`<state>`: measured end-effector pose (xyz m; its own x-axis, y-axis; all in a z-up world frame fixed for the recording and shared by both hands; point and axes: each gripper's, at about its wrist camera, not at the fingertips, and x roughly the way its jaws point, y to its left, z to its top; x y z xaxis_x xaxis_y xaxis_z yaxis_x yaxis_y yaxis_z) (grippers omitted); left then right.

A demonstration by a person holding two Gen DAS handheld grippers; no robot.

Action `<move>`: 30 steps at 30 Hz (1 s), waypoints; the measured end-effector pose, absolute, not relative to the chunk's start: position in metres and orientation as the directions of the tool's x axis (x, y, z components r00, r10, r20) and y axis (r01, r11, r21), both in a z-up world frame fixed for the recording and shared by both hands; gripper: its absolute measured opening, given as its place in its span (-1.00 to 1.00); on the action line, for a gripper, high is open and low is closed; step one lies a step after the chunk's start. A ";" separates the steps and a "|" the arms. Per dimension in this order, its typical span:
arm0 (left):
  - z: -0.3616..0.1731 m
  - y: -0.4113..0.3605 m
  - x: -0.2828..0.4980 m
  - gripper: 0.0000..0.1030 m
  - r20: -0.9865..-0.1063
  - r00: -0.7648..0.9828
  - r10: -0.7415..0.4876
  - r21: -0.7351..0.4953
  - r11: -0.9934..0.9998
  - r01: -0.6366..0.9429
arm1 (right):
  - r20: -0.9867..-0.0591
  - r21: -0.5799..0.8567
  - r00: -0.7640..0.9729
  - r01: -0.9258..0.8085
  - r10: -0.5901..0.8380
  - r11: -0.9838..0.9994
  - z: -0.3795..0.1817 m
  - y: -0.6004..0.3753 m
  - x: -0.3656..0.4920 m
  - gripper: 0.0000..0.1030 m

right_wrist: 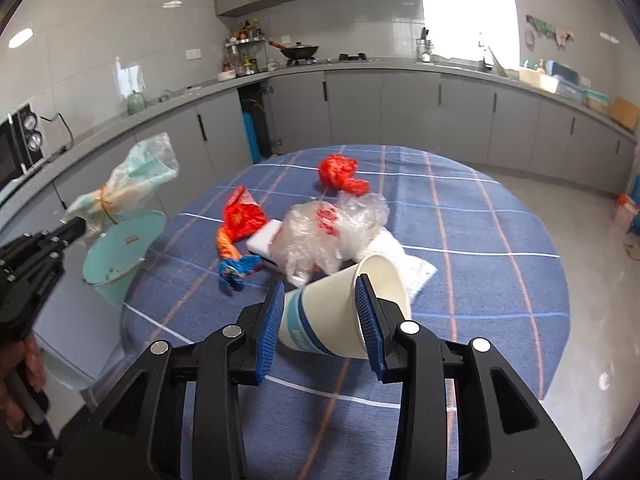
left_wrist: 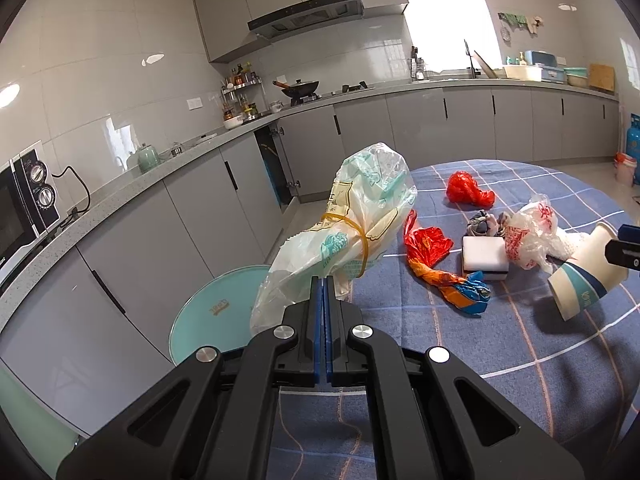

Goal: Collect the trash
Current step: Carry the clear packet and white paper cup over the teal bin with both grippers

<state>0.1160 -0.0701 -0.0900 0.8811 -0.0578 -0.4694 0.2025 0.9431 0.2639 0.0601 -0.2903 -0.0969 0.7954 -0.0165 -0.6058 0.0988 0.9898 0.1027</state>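
My left gripper (left_wrist: 324,280) is shut on a clear plastic bag with teal print (left_wrist: 352,216), tied with a yellow rubber band, and holds it in the air above the round mint trash bin (left_wrist: 208,320) beside the table. The bag also shows in the right wrist view (right_wrist: 132,180), above the bin (right_wrist: 120,248). My right gripper (right_wrist: 320,288) is shut on a white paper cup with blue bands (right_wrist: 340,312), tilted on its side just above the tablecloth. The cup also shows in the left wrist view (left_wrist: 588,276).
On the round table with a blue plaid cloth (right_wrist: 460,216) lie a red bag (right_wrist: 340,172), a red, orange and blue wrapper (right_wrist: 236,236), a white sponge block (right_wrist: 262,240), a crumpled clear bag (right_wrist: 328,232) and white paper (right_wrist: 404,260). Grey kitchen cabinets run behind.
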 end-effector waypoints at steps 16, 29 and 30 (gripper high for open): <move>-0.099 -0.072 0.117 -0.98 -0.474 0.880 -0.041 0.279 0.940 0.194 | -0.659 0.235 0.751 0.161 0.036 0.959 -0.120 -0.336 0.055 -0.56; -0.101 -0.070 0.119 -0.98 -0.478 0.878 -0.035 0.276 0.943 0.188 | -0.680 0.244 0.727 0.111 0.089 0.963 -0.130 -0.329 0.060 -0.91; -0.100 -0.070 0.119 -0.98 -0.475 0.879 -0.033 0.277 0.943 0.185 | -0.674 0.227 0.734 0.098 0.084 0.969 -0.127 -0.324 0.057 -0.94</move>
